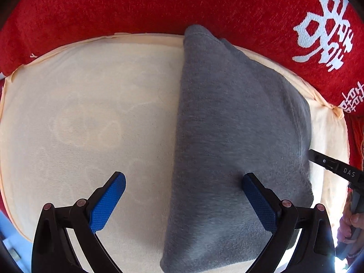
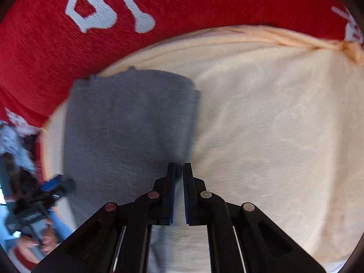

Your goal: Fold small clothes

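A grey garment (image 1: 238, 136) lies folded into a long, narrow shape on a cream cloth (image 1: 91, 113), which is spread flat over a red fabric with white woven characters (image 1: 159, 4); what surface lies beneath that fabric cannot be told. In the left wrist view the left hand-held gripper (image 1: 183, 195) points down at the cloths with its jaws wide apart and nothing between the blue pads (image 1: 109, 200): one finger hangs over the bare cream cloth, the other over the grey garment, near its long left edge. At the right border of that view a black finger of the right hand-held gripper (image 1: 329, 163) reaches the garment's far edge, and a person's hand (image 1: 350, 225) grips its handle. In the right wrist view the right hand-held gripper (image 2: 179, 168) has its jaws drawn together, only a thin slit showing between the pads, right at the grey garment's (image 2: 127, 125) right edge where it meets the cream cloth (image 2: 273, 125); whether fabric is pinched between the tips cannot be told, as the edge is blurred there. The left hand-held gripper (image 2: 56, 186) shows blurred at the lower left, with a person's hand (image 2: 36, 241) below it.
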### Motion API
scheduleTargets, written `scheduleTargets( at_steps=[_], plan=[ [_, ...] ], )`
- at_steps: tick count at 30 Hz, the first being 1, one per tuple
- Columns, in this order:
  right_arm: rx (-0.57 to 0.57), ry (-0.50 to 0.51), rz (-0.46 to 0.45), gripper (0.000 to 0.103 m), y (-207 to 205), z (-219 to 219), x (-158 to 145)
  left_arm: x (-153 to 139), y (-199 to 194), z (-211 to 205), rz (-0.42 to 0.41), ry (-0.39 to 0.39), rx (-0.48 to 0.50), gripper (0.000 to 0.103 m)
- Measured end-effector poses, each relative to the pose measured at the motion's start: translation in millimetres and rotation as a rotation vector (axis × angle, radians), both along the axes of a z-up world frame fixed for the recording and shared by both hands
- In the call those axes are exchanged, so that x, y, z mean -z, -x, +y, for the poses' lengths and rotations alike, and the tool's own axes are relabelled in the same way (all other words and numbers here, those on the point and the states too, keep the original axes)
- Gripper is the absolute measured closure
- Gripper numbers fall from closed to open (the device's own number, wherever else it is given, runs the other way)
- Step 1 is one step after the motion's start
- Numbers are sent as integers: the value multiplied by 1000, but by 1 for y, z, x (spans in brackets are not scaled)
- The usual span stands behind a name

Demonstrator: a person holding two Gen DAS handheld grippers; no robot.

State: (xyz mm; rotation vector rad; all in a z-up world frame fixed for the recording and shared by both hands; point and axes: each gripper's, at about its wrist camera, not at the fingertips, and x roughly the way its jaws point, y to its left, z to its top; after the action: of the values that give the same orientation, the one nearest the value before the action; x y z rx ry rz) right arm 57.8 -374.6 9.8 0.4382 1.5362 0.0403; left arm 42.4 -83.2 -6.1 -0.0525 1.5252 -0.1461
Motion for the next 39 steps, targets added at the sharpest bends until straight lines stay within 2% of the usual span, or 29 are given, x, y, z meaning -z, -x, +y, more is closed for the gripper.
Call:
scheduleTargets(
  at_steps=[2, 3, 5, 12, 15, 16, 18, 19, 20, 25, 32, 33, 39],
  plan=[
    [52, -93, 15, 99, 7, -11, 2, -1, -2, -1, 0, -2, 5, 0],
    [111, -201, 15, 99, 14, -20, 2, -1, -3, -2, -2, -3, 5, 0],
    [167, -264, 6, 98, 22, -29, 0, -2, -6, -4, 0, 2, 4, 0],
    [177, -291, 15, 97, 35, -29, 0, 1, -23, -20, 4, -2, 9, 0],
    [203, -325, 19, 93, 36, -27, 5, 4, -30, -25, 6, -7, 19, 0],
    [210, -334, 18, 88, 38, -28, 5, 5, -35, -29, 8, -9, 22, 0],
    [223, -349, 16, 70, 36, -37, 3, 4, -38, -18, 11, -12, 24, 0],
    [225, -350, 13, 54, 37, -38, 2, 3, -41, -16, 13, -13, 24, 0],
    [224, -350, 8, 50, 38, -39, 0, 3, -42, -15, 14, -12, 23, 0],
    [224, -359, 13, 50, 36, -39, 4, 12, -43, -14, 21, -2, 20, 0],
    [233, -394, 19, 50, 32, -40, 13, 16, -62, 0, 29, 70, -41, 0],
    [233, -401, 18, 50, 36, -54, 13, 17, -66, 1, 30, 80, -44, 0],
    [241, -432, 44, 50, 35, -59, 24, 28, -80, 6, 69, 119, -33, 0]
  ],
)
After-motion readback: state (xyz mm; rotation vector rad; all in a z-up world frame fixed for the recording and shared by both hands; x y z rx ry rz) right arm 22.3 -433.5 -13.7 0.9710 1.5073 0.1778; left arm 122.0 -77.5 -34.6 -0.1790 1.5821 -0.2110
